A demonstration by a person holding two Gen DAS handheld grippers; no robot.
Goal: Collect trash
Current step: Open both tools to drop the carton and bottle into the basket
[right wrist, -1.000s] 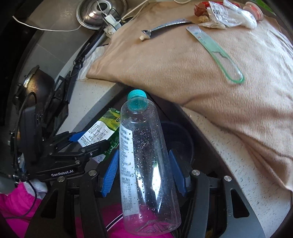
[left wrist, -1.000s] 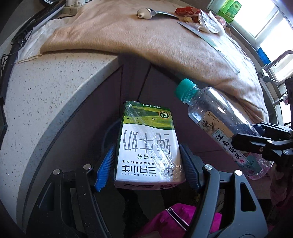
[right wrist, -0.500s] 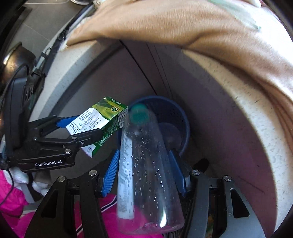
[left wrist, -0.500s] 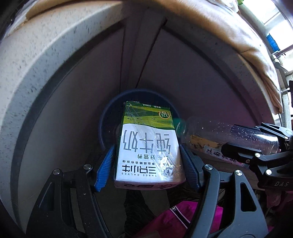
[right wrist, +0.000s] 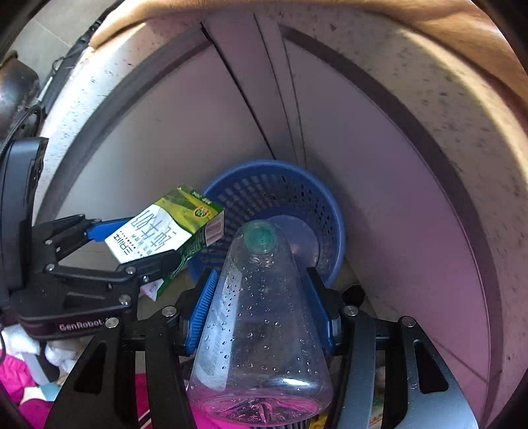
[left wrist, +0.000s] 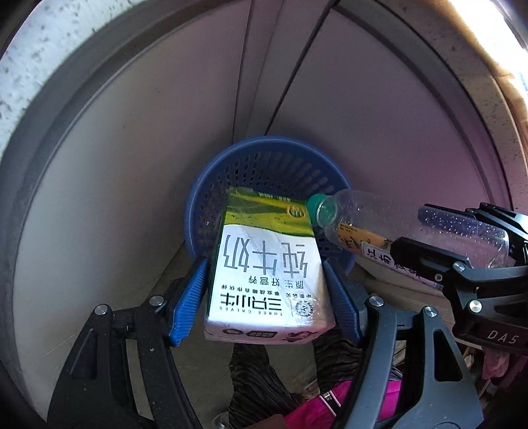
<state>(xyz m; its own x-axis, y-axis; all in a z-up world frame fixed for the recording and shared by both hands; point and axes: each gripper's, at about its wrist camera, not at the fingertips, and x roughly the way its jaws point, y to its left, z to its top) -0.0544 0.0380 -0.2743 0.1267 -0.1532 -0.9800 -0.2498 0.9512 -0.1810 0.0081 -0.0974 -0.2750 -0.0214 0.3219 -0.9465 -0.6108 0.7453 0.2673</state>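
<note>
My left gripper is shut on a green-and-white milk carton, held just over the near rim of a blue perforated trash basket on the floor. My right gripper is shut on a clear plastic bottle with a green cap, pointing down at the same basket. The bottle enters the left wrist view from the right, its cap beside the carton's top corner. The carton and the left gripper show at the left of the right wrist view.
Grey cabinet doors stand behind the basket, under a speckled counter edge draped with a tan cloth. Pink fabric lies low in both views.
Both grippers have dropped from counter height down toward the floor. The basket has grown larger in both views. The carton and bottle stay gripped.
</note>
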